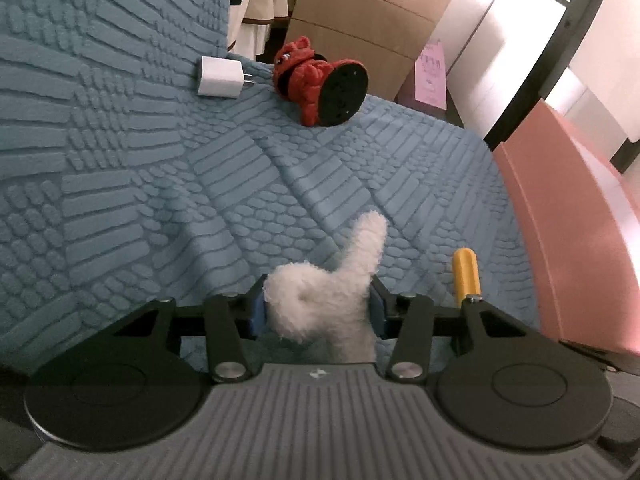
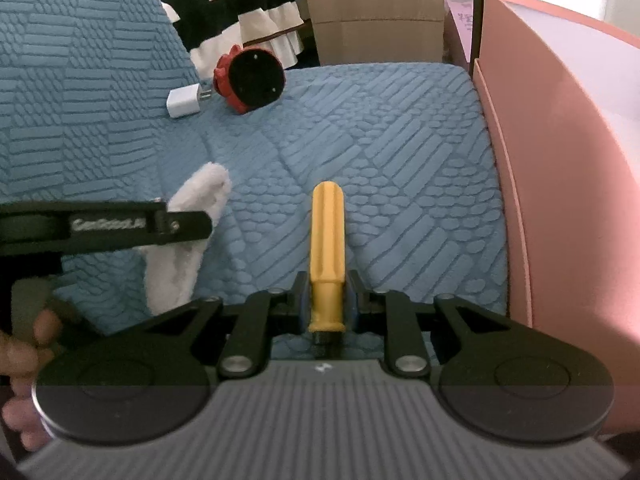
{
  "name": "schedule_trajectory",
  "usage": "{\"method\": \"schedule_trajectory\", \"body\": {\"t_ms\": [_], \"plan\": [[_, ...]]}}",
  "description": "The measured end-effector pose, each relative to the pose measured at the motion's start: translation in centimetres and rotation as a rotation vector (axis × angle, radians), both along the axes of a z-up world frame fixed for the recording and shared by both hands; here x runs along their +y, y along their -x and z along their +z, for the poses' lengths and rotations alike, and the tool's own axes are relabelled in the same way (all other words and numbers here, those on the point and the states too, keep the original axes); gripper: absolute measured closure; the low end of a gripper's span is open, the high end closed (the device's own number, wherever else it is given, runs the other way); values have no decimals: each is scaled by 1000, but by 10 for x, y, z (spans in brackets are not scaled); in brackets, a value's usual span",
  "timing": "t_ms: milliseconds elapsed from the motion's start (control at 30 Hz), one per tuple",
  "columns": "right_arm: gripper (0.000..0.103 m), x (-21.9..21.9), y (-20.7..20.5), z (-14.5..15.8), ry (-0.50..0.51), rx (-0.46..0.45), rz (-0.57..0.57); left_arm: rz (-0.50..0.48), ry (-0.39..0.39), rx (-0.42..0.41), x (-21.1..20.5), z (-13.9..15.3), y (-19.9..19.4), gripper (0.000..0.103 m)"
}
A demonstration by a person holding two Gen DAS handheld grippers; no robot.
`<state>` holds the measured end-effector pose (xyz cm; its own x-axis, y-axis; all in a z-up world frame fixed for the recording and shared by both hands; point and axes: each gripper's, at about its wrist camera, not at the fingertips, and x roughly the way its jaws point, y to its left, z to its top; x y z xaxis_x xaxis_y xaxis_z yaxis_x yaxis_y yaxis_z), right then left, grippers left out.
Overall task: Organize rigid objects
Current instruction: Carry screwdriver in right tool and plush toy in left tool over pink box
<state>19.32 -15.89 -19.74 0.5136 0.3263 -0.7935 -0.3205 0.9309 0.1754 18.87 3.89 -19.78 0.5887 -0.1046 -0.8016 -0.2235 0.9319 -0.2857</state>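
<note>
We are clamping the right gripper on the yellow screwdriver handle, handle jutting forward beyond the jaws. Left gripper is pinching the white plush toy between its pads.

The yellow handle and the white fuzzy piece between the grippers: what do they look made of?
The yellow handle looks like hard moulded plastic, matte, with lengthwise flutes and a flared collar. The white fuzzy piece looks like soft plush or fleece, with a curly nap and blurred edges, so probably not rigid; its core is hidden.
</note>
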Motion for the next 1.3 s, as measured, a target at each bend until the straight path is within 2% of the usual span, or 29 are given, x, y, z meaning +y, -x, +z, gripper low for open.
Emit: {"method": "schedule_trajectory", "body": {"t_ms": [100, 300, 533, 700, 1000, 1300], "plan": [[81, -5, 2, 6, -23, 15, -16, 15, 13, -11, 0, 9, 8, 49], [81, -16, 10, 24, -67, 35, -19, 87, 121, -4, 11, 24, 23, 49], [81, -25, 17, 53, -83, 6, -11, 68, 95, -4, 4, 46, 30, 49], [81, -41, 21, 85, -92, -27, 0, 48, 88, -13, -8, 68, 32, 49], [81, -75, 20, 142, -123, -110, 16, 8, 105, -81, -42, 124, 16, 49], [81, -117, 13, 184, -154, -166, -5, -64, 113, -166, -93, 181, -2, 49]]}}
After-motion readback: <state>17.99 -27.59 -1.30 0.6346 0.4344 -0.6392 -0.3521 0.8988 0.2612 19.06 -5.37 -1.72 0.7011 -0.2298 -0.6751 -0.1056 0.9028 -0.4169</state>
